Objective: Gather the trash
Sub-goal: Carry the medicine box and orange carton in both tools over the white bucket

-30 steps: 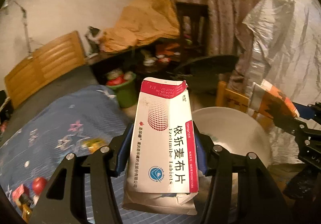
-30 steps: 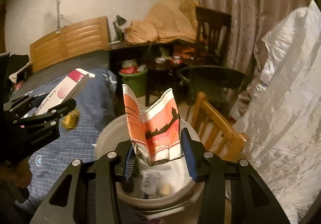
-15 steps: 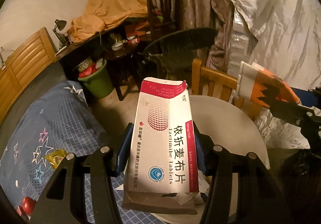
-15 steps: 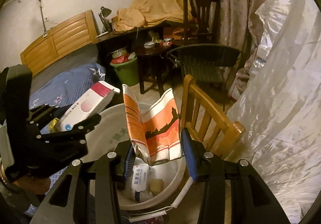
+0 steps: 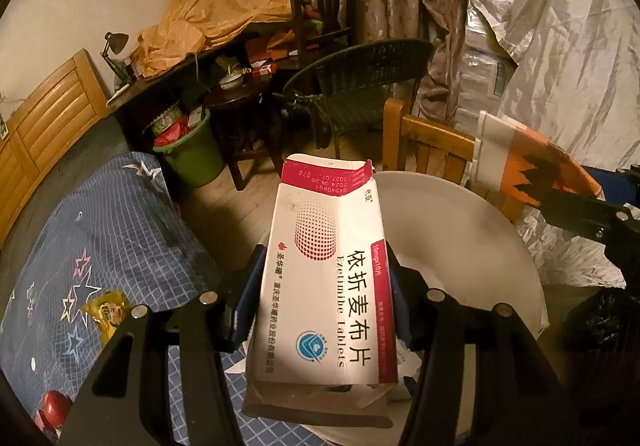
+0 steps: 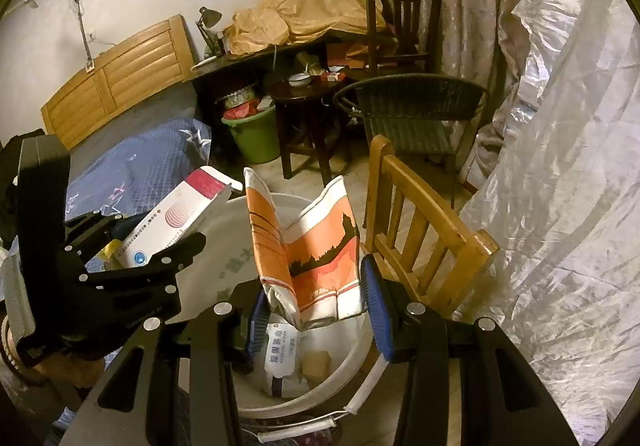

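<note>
Trash in both my grippers, poised over the white bucket [image 6: 240, 242]

My left gripper [image 5: 324, 306] clamps the tablet box [image 5: 326, 278], my right gripper [image 6: 314, 310] the orange packet [image 6: 308, 250]; next, release both into it.

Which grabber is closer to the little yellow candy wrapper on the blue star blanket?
Left. The left gripper hangs just right of the yellow wrapper; the right gripper sits beyond it over the white bucket.

L gripper [image 5: 322, 286] & R gripper [image 6: 314, 310]: matte black angular frames w/ cut-out slots, round silver screws on top, blue pads inside fingers [image 6: 378, 316]. Faint pale lettering on L body; skin showed beneath it.
</note>
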Motion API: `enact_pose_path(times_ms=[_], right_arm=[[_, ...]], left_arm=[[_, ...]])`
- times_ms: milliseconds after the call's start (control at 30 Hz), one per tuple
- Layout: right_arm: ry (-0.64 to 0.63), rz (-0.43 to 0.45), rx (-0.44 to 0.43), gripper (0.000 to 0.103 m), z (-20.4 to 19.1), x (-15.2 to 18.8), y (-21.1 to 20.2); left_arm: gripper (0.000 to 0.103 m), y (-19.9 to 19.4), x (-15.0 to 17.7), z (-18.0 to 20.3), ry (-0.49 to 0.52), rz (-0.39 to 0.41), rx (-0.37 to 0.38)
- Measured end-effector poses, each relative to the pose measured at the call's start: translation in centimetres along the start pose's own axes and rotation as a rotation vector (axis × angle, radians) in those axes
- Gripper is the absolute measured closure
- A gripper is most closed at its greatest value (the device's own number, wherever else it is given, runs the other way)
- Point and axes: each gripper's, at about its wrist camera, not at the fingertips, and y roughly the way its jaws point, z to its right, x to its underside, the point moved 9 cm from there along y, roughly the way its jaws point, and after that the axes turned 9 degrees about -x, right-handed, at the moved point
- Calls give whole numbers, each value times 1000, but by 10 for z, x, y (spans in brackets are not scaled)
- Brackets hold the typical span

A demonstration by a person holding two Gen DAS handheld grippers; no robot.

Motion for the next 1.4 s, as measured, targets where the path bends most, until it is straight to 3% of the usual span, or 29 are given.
enact_pose_path(times_ms=[1300,1367,1400], right_arm=[[-24,22,-58,59,-25,-29,24],[-25,17,-60,57,-25,-28,25],[-27,13,-58,49,-25,-28,26]], left_arm=[[49,16,4,-13,-19,-24,-8],[49,16,4,-13,-18,-23,-5],[49,16,3,-11,-14,-20,5]])
